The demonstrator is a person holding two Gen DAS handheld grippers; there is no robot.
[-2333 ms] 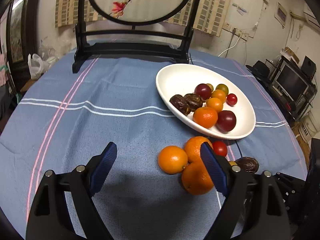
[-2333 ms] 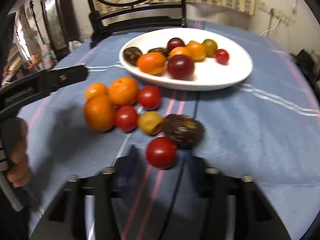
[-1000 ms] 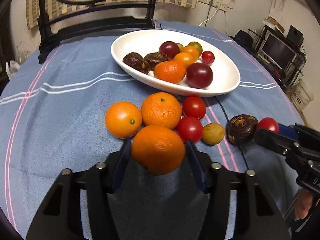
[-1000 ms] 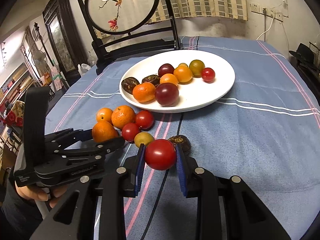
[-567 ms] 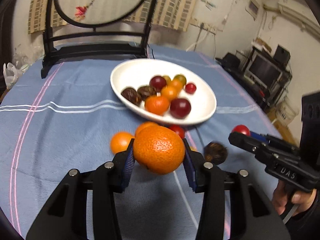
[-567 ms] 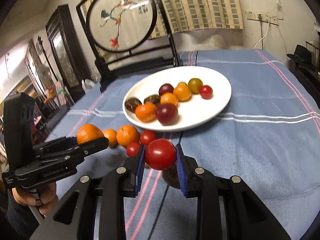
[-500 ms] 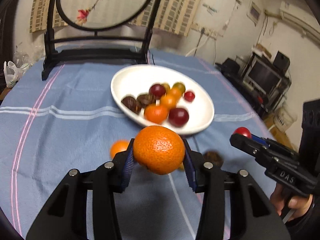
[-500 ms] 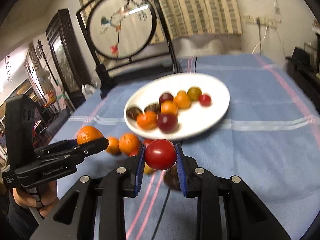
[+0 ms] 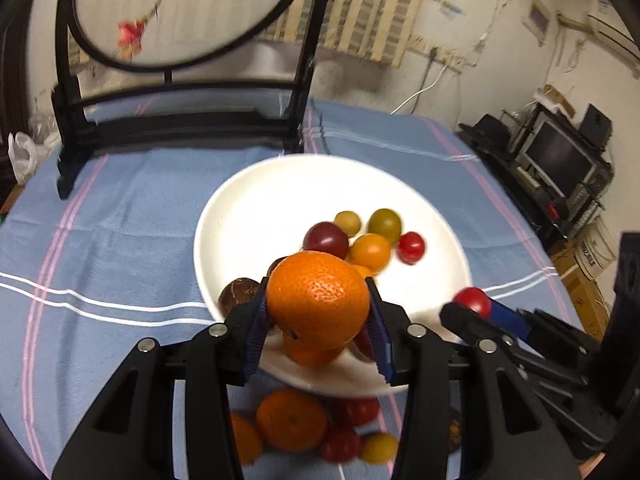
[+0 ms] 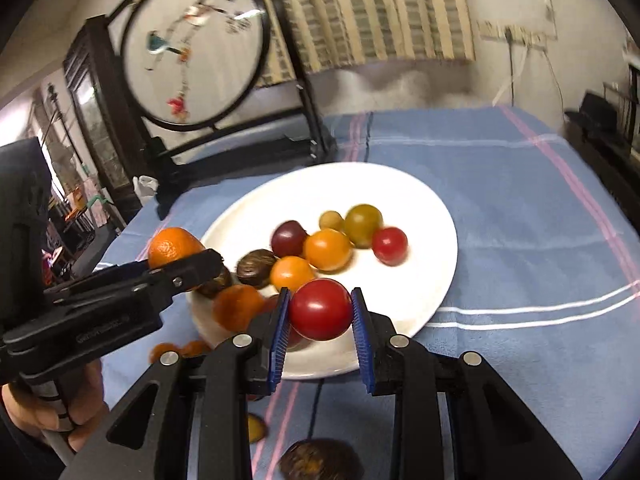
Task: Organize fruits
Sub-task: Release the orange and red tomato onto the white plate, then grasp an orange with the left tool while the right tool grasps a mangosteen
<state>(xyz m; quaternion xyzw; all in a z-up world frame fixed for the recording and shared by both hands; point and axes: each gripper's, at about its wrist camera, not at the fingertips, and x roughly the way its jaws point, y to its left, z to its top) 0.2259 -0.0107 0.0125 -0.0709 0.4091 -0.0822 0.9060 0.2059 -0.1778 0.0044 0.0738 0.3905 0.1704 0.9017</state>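
Blue striped cloth (image 9: 120,220) covers the table; a white plate (image 9: 280,200) of fruit sits mid-frame, a round screen (image 10: 192,52) upper left. Left gripper (image 9: 318,312) clamps an orange (image 9: 318,300) and right gripper (image 10: 320,316) a tomato (image 10: 320,309), both over the plate's near rim.

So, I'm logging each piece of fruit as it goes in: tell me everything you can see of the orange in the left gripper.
The orange is round, bright and dimpled, with a glossy, unbroken peel. It sits clamped between the blue ribbed pads of the left gripper, one pad on each side, clear of the cloth. It hangs over the near rim of the white plate. Nothing else touches it.
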